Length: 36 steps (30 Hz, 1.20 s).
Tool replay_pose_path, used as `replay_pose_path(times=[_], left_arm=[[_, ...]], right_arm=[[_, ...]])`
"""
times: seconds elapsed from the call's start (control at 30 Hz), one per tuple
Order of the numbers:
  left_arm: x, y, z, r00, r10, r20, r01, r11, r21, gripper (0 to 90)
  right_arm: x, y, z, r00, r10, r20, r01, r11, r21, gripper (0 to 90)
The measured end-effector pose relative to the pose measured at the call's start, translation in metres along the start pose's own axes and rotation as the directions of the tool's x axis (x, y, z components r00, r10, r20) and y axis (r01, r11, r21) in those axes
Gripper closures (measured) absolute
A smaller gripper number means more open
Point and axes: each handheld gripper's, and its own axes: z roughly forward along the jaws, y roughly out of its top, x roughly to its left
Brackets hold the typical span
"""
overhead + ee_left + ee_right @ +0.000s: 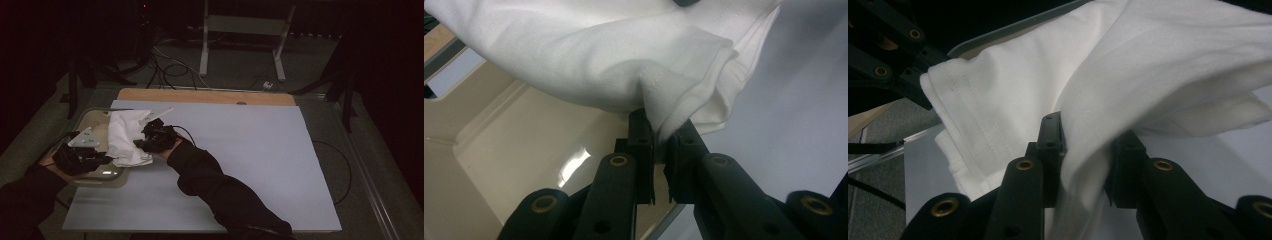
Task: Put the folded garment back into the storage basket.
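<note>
A white cloth garment [126, 136] hangs bunched between both grippers, partly over a beige plastic bin [95, 176] at the table's left edge. My left gripper [102, 159] is over the bin, and its jaws pinch a fold of the cloth [634, 60] at its hem; left gripper [663, 145]. My right gripper [142, 143] sits at the cloth's right side, over the pale blue sheet. Its jaws are shut on a thick fold of the cloth [1158, 65]; right gripper [1085, 150]. A stitched hem [973, 125] hangs to the left of those jaws.
The pale blue sheet [240, 150] covers most of a wooden table [200, 95]. Beyond the table's far edge lie cables [170, 70] on the floor and a metal stand's legs [204, 45]. A cable loop [345, 170] lies off the table's right side.
</note>
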Motion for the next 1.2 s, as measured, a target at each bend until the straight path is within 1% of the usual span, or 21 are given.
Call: replay_pose_path(times=[0.1,0.2,0.27,0.33,0.37,0.47,0.53,0.57,0.77,0.9,1.07,1.13,1.2], left_arm=[[0.003,-0.003,-0.002,1.0000,-0.006,-0.006,0.007,1.0000,0.007,83.1],[0.005,-0.006,-0.004,0.9998,-0.014,-0.011,0.014,0.9999,0.009,83.1],[0.007,-0.008,-0.005,0.9997,-0.022,-0.006,0.022,0.9997,0.011,83.0],[0.009,-0.011,-0.005,0.9995,-0.029,-0.007,0.030,0.9995,0.014,83.0],[0.010,-0.012,-0.006,0.9994,-0.034,-0.007,0.035,0.9993,0.016,83.1],[0.012,-0.016,-0.006,0.9992,-0.039,-0.010,0.039,0.9990,0.022,83.1],[0.015,-0.019,-0.007,0.9987,-0.050,-0.012,0.050,0.9984,0.025,83.0],[0.016,-0.021,-0.008,0.9983,-0.057,-0.015,0.057,0.9980,0.026,83.0],[0.023,-0.031,-0.014,0.9962,-0.082,-0.031,0.083,0.9961,0.029,83.0],[0.027,-0.037,-0.018,0.9944,-0.097,-0.043,0.098,0.9948,0.029,83.1],[0.033,-0.042,-0.021,0.9914,-0.116,-0.060,0.118,0.9926,0.031,83.0],[0.035,-0.044,-0.021,0.9902,-0.124,-0.064,0.126,0.9916,0.030,83.0],[0.037,-0.046,-0.022,0.9895,-0.129,-0.066,0.131,0.9909,0.030,82.9]], right_arm=[[0.002,0.002,0.003,1.0000,0.004,-0.001,-0.004,1.0000,0.003,72.3],[0.005,0.005,0.008,1.0000,-0.007,-0.002,0.007,1.0000,0.001,72.3],[0.007,0.006,0.010,1.0000,-0.002,-0.007,0.002,1.0000,0.003,72.3],[0.008,0.006,0.012,0.9999,-0.010,-0.009,0.010,0.9999,0.006,72.3],[0.009,0.007,0.013,0.9999,-0.004,-0.012,0.004,1.0000,0.006,72.3],[0.011,0.008,0.019,0.9998,-0.008,-0.017,0.008,1.0000,0.006,72.4],[0.013,0.009,0.022,0.9998,-0.005,-0.017,0.005,0.9999,0.009,72.3],[0.014,0.010,0.024,0.9998,0.001,-0.018,-0.001,1.0000,0.008,72.4],[0.022,0.017,0.034,0.9998,-0.010,-0.019,0.010,0.9999,0.003,72.3],[0.027,0.021,0.040,0.9998,-0.009,-0.018,0.009,0.9999,0.004,72.3],[0.032,0.026,0.048,0.9999,0.003,-0.013,-0.004,1.0000,-0.002,72.3],[0.034,0.027,0.051,1.0000,0.000,-0.007,0.000,1.0000,-0.008,72.3],[0.036,0.028,0.053,0.9999,0.011,-0.006,-0.011,0.9999,-0.009,72.3]])
